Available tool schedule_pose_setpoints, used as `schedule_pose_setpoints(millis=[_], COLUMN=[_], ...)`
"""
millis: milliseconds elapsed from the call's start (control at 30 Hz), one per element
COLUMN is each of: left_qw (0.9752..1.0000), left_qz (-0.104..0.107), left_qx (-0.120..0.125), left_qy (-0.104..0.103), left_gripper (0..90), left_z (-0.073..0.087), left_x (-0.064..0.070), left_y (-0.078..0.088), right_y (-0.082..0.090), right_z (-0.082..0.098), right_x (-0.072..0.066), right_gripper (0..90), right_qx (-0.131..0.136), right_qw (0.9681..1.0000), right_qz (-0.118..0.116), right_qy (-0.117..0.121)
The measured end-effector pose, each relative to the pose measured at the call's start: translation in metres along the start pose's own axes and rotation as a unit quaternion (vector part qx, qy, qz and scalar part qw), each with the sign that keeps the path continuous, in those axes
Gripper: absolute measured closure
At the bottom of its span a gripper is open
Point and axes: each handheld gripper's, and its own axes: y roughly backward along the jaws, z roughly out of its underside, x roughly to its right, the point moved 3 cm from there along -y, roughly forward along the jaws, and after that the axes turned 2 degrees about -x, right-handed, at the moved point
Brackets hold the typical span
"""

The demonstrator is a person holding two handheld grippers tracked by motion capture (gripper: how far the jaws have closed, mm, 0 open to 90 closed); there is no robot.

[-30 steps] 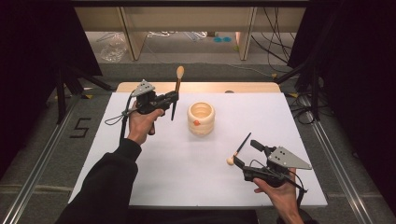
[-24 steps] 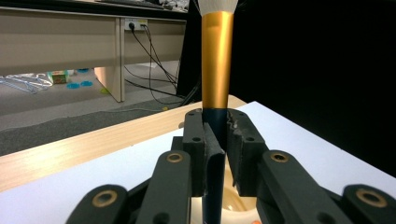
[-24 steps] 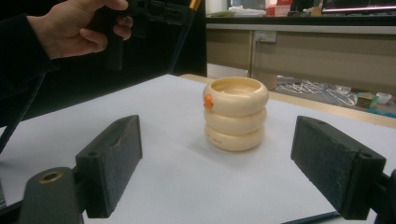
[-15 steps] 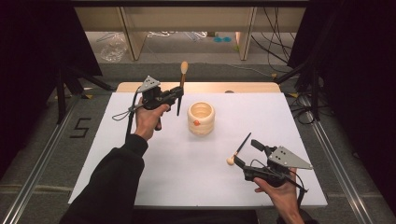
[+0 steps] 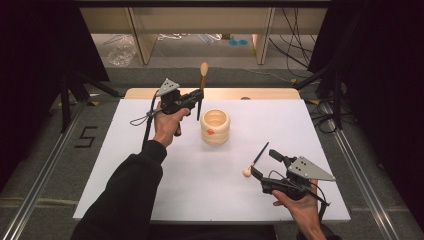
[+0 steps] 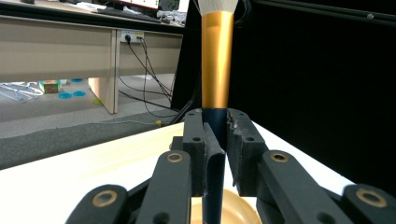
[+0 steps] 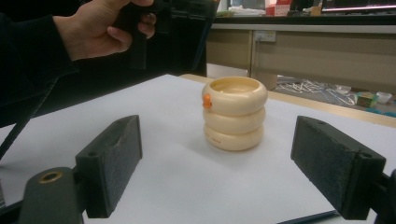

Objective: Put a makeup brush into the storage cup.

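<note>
left gripper (image 5: 199,98): my jaws clamp brush (image 5: 202,80) upright, just left of holder (image 5: 215,127)
right gripper (image 5: 256,172): my jaws wide apart, gripping nothing, second brush (image 5: 255,161) on mat just beside

brushes: two — one (image 5: 202,85) upright in the left gripper, above the sheet's far edge; one (image 5: 256,160) lying on the sheet toward its near right corner
holders: one (image 5: 215,127), ringed, cream, mid-sheet toward the far edge
grippers: two — left (image 5: 198,97), right (image 5: 260,167)
sheets: one (image 5: 165,185), white, on the table
</note>
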Motion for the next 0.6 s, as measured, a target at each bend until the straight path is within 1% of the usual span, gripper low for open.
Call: schedule_pose_setpoints(millis=[67,167,233,300,367,400,433,500,533,600], left_qw=[1.0000,1.0000,1.0000,0.9999,0.9999,1.0000,0.9999,1.0000,0.9999,1.0000], left_qz=[0.004,0.006,0.009,0.007,0.009,0.007,0.007,0.007,0.006,0.004], left_qx=[0.002,-0.004,-0.001,-0.004,-0.004,-0.003,-0.004,-0.004,-0.006,-0.006], left_qy=[-0.001,-0.007,-0.001,-0.007,-0.006,-0.006,-0.009,-0.003,-0.008,-0.004], left_gripper=[78.7,78.7,78.7,78.7,78.7,78.7,78.7,78.7,78.7,78.7], left_z=[-0.001,0.000,0.000,0.000,0.001,0.001,0.001,0.003,0.004,0.006], left_x=[0.004,0.008,0.010,0.011,0.013,0.014,0.014,0.015,0.014,0.014], left_y=[-0.005,-0.013,-0.017,-0.021,-0.026,-0.028,-0.029,-0.032,-0.034,-0.036], right_y=[0.000,0.000,0.001,0.001,0.001,0.001,0.003,0.003,0.003,0.004], right_z=[0.000,0.000,0.000,0.000,0.000,0.000,0.000,0.000,0.000,0.000], right_x=[0.000,0.000,0.001,0.001,0.000,0.001,0.001,0.001,0.001,0.001], right_gripper=[17.5,17.5,17.5,17.5,17.5,17.5,17.5,17.5,17.5,17.5], right_qx=[0.000,0.000,-0.003,-0.001,-0.001,-0.002,-0.016,-0.016,-0.016,-0.016], right_qw=[1.0000,1.0000,1.0000,1.0000,1.0000,1.0000,0.9998,0.9998,0.9998,0.9998], right_qz=[0.000,0.000,0.003,0.001,0.003,0.002,0.008,0.008,0.008,0.007], right_qy=[0.000,0.000,0.003,0.001,0.001,0.003,0.005,0.005,0.005,0.005])
